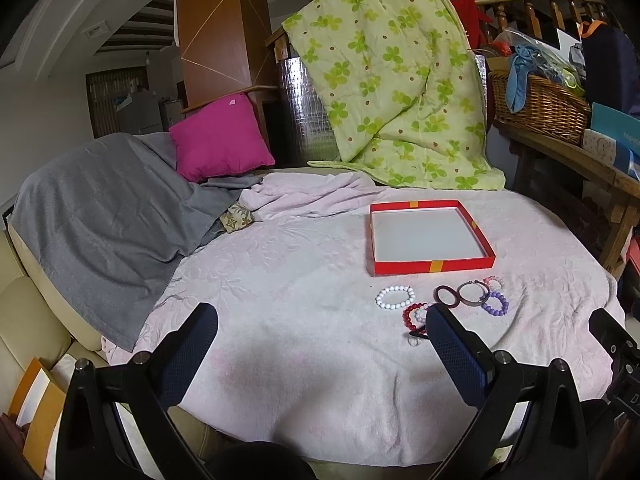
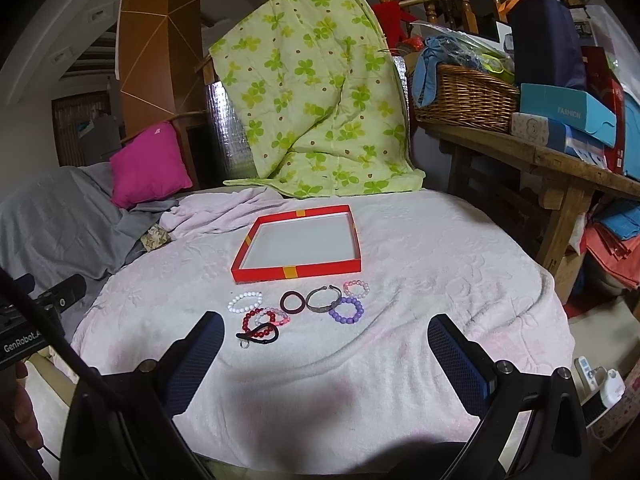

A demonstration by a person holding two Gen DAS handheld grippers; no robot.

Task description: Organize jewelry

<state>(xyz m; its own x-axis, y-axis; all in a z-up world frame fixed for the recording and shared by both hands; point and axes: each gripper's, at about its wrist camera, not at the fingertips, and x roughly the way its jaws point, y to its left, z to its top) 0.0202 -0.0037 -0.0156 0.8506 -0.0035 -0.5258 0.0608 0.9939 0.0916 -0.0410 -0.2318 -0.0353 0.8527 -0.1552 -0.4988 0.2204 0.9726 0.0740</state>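
A shallow red box (image 1: 432, 266) (image 2: 296, 272) with a white inside lies empty on the pale pink blanket. In front of it lie several bracelets: white beads (image 1: 395, 296) (image 2: 245, 301), red beads (image 1: 412, 317) (image 2: 256, 322), a dark ring (image 1: 447, 295) (image 2: 292, 302), a metal bangle (image 1: 473, 293) (image 2: 324, 300), purple beads (image 1: 496, 303) (image 2: 347, 310) and pink beads (image 1: 493, 281) (image 2: 356, 288). A black band (image 2: 258, 335) lies nearest. My left gripper (image 1: 320, 320) is open, holding nothing, left of the bracelets. My right gripper (image 2: 324, 334) is open and empty, just short of them.
A green clover quilt (image 1: 392, 80) (image 2: 316, 92) hangs behind the table. A grey cloth (image 1: 100, 216) and a magenta cushion (image 1: 220, 140) lie at the left. A wooden bench with a wicker basket (image 2: 464, 96) and boxes stands at the right.
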